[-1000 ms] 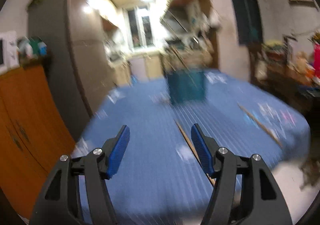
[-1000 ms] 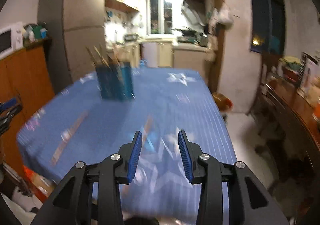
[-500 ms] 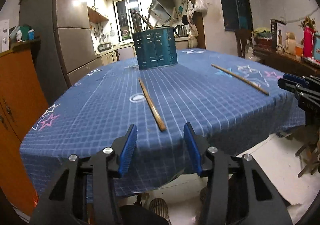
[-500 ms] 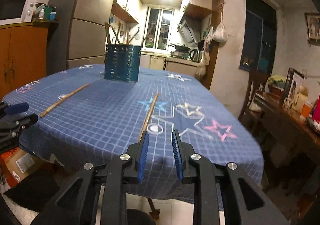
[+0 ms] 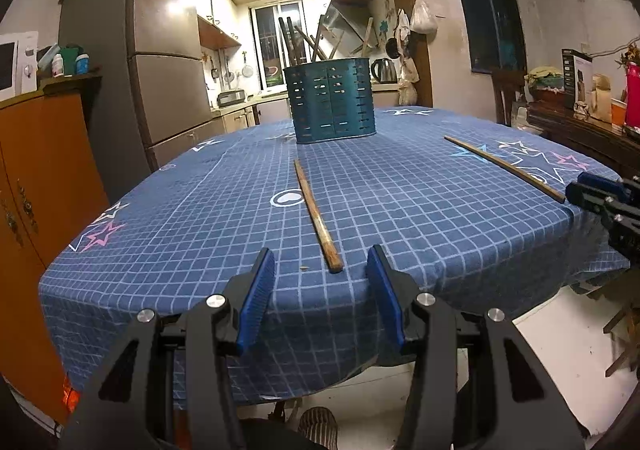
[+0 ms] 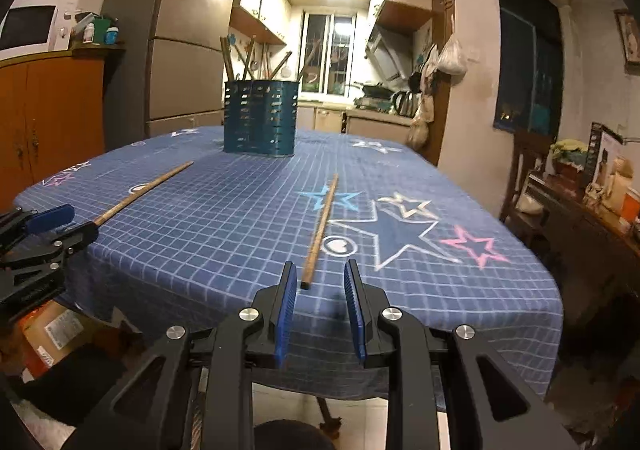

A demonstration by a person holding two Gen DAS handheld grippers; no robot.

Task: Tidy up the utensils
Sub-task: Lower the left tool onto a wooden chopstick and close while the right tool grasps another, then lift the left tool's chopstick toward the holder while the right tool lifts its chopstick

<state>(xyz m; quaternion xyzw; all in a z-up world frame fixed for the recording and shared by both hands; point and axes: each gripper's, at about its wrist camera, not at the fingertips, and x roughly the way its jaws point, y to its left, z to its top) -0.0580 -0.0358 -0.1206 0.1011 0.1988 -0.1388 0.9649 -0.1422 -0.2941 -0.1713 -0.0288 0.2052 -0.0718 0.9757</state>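
Note:
A teal slotted utensil holder (image 5: 331, 100) stands at the far side of the blue checked tablecloth (image 5: 224, 210), with several sticks in it; it also shows in the right wrist view (image 6: 260, 117). Two wooden chopsticks lie flat. One chopstick (image 5: 317, 214) points at my left gripper (image 5: 322, 266), which is open and empty just short of its near end. The other chopstick (image 6: 320, 226) ends just before my right gripper (image 6: 320, 278), open and empty. Each gripper shows in the other's view: the right gripper (image 5: 600, 194) and the left gripper (image 6: 48, 222).
An orange cabinet (image 5: 32, 178) and a grey fridge (image 5: 168, 62) stand left of the table. A dark sideboard (image 6: 592, 218) with boxes and cups stands on the right. The table's near edge drops to a white floor (image 5: 552, 334).
Both grippers have dropped low and pulled back to the table's near edge, each lined up behind a chopstick. The right jaws have opened a little since half a second ago.

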